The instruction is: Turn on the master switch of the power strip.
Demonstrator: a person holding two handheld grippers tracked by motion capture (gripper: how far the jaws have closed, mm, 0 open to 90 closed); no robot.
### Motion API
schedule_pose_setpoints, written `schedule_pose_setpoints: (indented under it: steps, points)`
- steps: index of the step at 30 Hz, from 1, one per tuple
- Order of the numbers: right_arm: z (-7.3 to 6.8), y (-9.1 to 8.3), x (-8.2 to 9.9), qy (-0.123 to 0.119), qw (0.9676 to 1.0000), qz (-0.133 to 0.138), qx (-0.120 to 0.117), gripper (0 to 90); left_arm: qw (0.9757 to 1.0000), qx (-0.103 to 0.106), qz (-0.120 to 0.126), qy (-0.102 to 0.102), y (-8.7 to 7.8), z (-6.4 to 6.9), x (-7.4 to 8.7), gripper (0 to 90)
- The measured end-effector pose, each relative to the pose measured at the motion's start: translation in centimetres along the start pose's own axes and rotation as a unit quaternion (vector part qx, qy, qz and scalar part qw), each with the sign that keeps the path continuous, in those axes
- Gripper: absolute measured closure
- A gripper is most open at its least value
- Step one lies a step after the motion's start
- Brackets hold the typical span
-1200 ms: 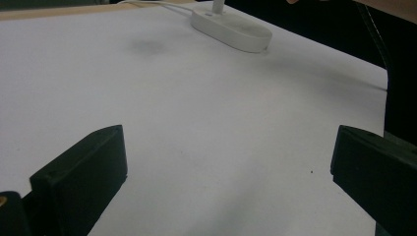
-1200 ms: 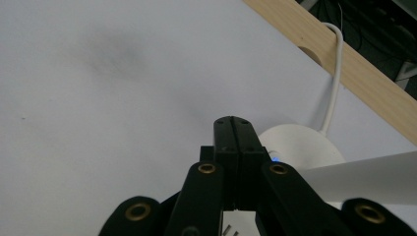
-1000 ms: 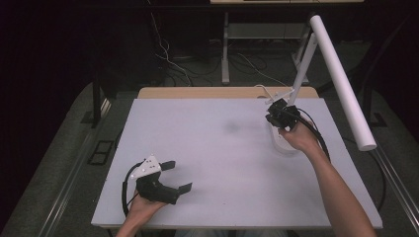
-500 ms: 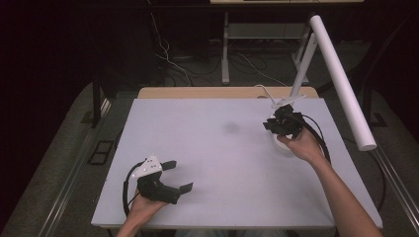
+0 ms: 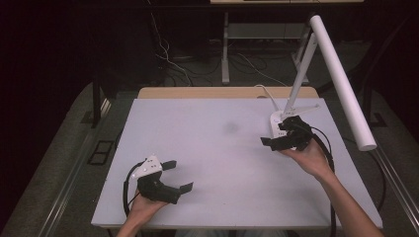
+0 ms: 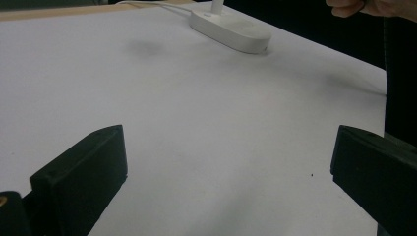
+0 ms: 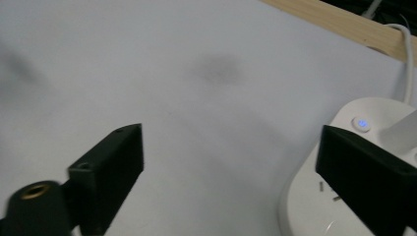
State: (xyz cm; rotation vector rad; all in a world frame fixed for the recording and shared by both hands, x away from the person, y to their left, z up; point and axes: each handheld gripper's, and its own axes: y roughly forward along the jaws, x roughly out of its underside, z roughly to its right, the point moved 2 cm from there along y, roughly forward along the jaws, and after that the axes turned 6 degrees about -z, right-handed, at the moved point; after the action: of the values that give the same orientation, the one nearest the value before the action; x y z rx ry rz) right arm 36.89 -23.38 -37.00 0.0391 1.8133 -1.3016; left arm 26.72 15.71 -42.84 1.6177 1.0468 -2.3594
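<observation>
I am at a white table, holding a two-jaw gripper in each hand. The thing I am working on is a white desk lamp at the table's far right: an oval lamp base sitting flat on the table, a thin stem rising from it, and a long tube head slanting out over the right edge.

My right gripper hovers just beside the base, on its near side. Its jaws have just been opening and now stand wide apart with nothing between them. In the right gripper view the base lies under and beside one jaw, and a small round button on top of it glows blue. A white cable runs from the base over the wooden far edge.

My left gripper rests near the front left of the table, well apart from the lamp, its jaws released and holding nothing.

I judge the lamp to be hard, smooth plastic, so slippery under the pads. The base probably carries most of the weight; the long head would make it top-heavy and tippy. The stem low down, just above the base, looks the safest place to grip.

No brand, label or readable writing is visible; a few tiny marks on the base are too small to read.
</observation>
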Motion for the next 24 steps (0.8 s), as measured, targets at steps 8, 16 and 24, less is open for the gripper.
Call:
schedule_pose_setpoints:
  steps: [8, 16, 24]
  points:
    - [-1.0, -0.9, 2.7, 0.011, 0.9995, 0.019, -0.025, 0.1, 1.0, 0.0, -0.001, 0.0, 0.1, 0.1, 0.0, 0.0]
    - [-2.0, -1.7, 5.1, 0.018, 0.9982, 0.035, -0.045, 0.1, 1.0, -0.002, -0.001, -0.001, 0.1, 0.1, 0.0, 0.0]
    - [-3.1, -2.7, 7.5, 0.023, 0.997, 0.057, -0.047, 0.1, 1.0, -0.002, -0.001, -0.002, 0.0, 0.1, 0.0, 0.0]
